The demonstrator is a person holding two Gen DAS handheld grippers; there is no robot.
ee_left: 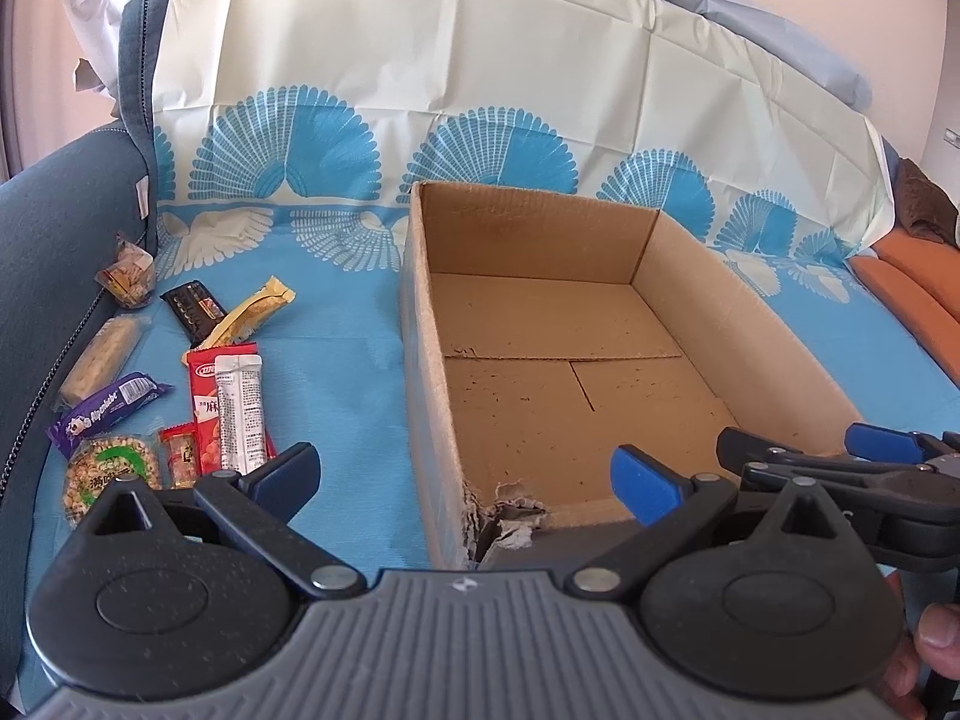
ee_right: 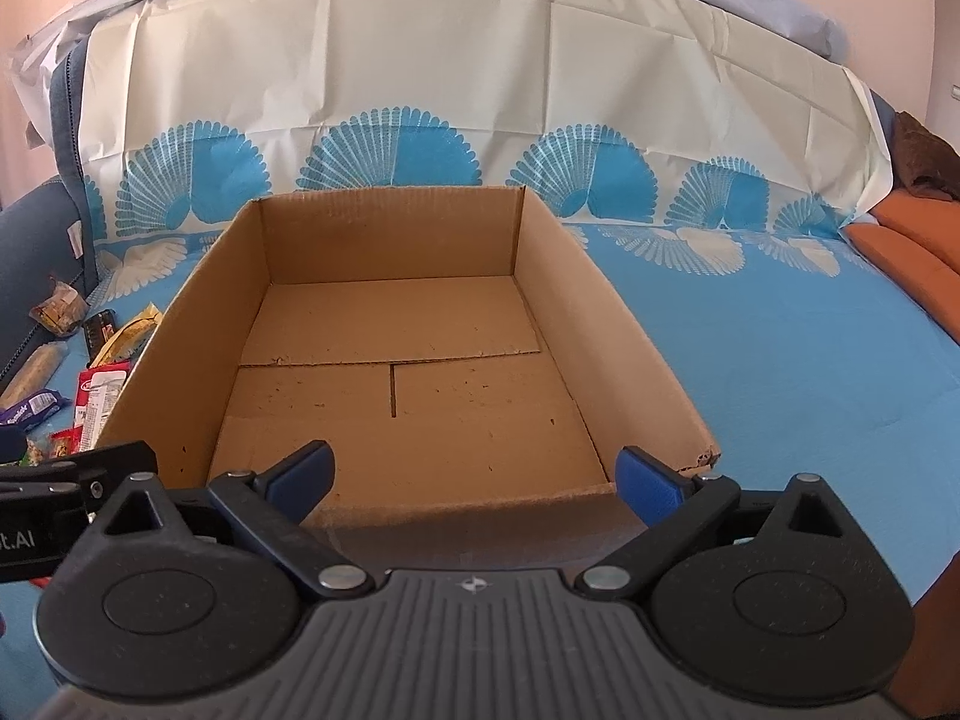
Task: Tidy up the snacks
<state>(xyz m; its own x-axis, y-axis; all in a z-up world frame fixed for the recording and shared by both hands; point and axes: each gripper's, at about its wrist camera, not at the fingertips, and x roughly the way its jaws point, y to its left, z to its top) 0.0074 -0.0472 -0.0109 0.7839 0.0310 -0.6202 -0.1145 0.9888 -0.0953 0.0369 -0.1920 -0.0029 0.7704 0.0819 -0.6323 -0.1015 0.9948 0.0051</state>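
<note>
Left wrist: cardboard box [ee_left: 600, 396] holds nothing; snacks [ee_left: 180, 384] lie beside it; both jaws apart.

Black linkages, silver rivets and blue pads are seen on the left gripper [ee_left: 468, 477] — ribbed grey base at six o'clock.

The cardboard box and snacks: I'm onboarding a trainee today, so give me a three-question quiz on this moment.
1. True or false: the cardboard box already holds snacks.
2. The snack pile lies on which side of the box: A left, B right, C behind?
3. Fill in: the left tool and the right tool are both ____.

Key: 1 false, its floor is bare; 2 A; 3 open, holding nothing.
</note>
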